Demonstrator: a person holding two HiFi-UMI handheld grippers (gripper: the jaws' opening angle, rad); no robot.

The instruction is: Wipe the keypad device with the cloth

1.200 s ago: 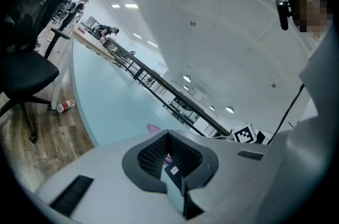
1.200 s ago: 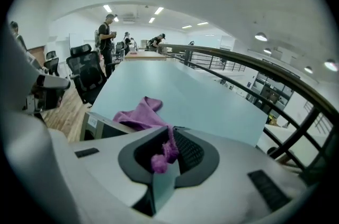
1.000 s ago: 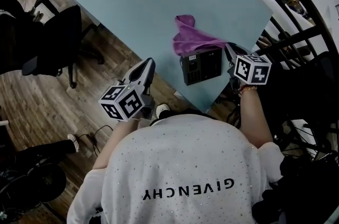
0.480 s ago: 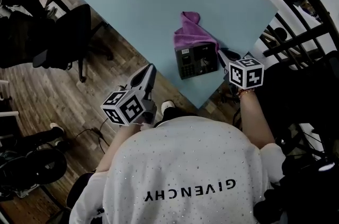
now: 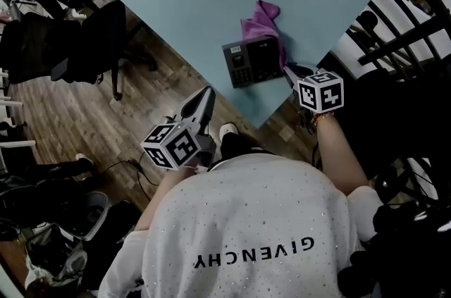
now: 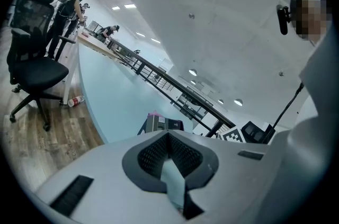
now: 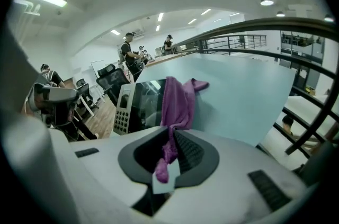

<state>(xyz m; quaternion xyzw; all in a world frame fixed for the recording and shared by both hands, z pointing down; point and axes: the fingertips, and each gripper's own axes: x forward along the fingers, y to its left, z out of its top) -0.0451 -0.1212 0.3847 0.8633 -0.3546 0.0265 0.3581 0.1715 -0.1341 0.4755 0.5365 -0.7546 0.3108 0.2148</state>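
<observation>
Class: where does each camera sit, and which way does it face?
Head view: on the head, steeply down at the table; person's back, left gripper, right gripper show.
Left gripper view: on that gripper, along the table edge toward the keypad device; shut jaws show.
Right gripper view: on that gripper, facing the keypad device; jaws shut on the purple cloth.
Shared: the keypad device.

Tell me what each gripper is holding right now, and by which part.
The right gripper pinches the purple cloth by its near end in its jaws; the rest drapes across the keypad device. The left gripper holds nothing, jaws together.
</observation>
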